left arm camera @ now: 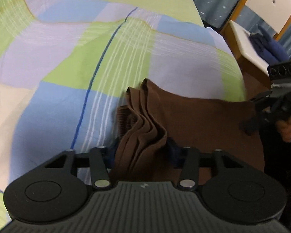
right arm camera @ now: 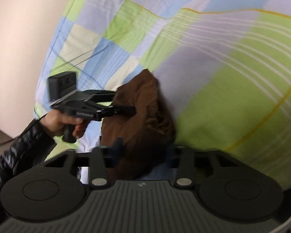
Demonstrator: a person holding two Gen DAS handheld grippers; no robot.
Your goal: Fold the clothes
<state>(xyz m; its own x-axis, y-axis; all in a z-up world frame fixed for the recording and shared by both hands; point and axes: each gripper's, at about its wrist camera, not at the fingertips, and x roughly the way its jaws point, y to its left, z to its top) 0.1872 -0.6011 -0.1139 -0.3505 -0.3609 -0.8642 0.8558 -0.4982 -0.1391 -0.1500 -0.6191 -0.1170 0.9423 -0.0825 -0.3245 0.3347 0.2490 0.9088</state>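
Observation:
A brown garment lies folded in layers on the checked bed sheet. My left gripper is shut on a bunched stack of its folds at the near left edge. My right gripper grips the cloth's right edge, held by a hand. In the right wrist view the brown garment runs between the fingers of my right gripper, which is shut on it. My left gripper pinches the cloth's far side there, held by a hand in a black sleeve.
The bed's right edge drops to a dark floor. Beside it stands a white chair with dark blue clothing on its seat, in front of a blue starred curtain. A pale wall borders the bed's other side.

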